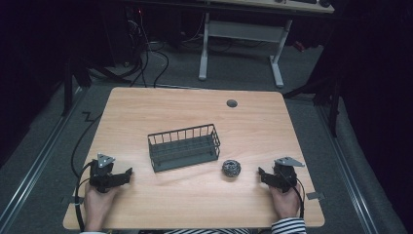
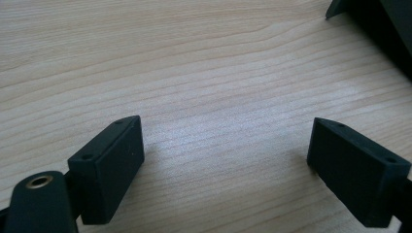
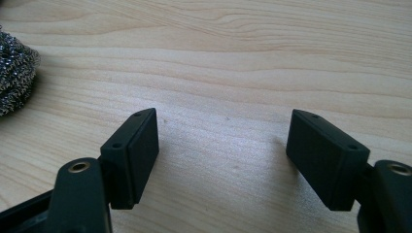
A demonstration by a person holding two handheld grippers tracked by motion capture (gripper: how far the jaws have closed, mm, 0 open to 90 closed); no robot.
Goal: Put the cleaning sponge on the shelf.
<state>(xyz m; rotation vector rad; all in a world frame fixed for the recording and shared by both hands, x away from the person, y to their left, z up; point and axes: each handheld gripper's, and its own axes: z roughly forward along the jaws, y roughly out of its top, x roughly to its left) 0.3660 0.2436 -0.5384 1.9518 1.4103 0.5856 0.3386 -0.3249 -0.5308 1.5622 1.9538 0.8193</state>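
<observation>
The worktop point(image 1: 195, 204) under me is pale wood grain, with a small round dark grommet point(image 1: 232, 103) near its far edge. Near its middle stands a dark wire basket point(image 1: 183, 146), long and low, set slightly askew. Just beside the basket's right near corner, apart from it, lies a steel wool scourer point(image 1: 232, 168), a small round tangle of metal; in my right gripper view the scourer point(image 3: 14, 73) sits at the left edge, well off to the side of my fingers. My left gripper point(image 1: 127, 173) rests low at the near left of the worktop, aimed toward the right, its fingers point(image 2: 109, 165) spread wide with bare wood between them and a dark corner of the basket point(image 2: 379, 29) at the upper right. My right gripper point(image 1: 261, 174) rests at the near right, aimed left toward the scourer, its fingers point(image 3: 133, 155) likewise wide apart and holding nothing.
</observation>
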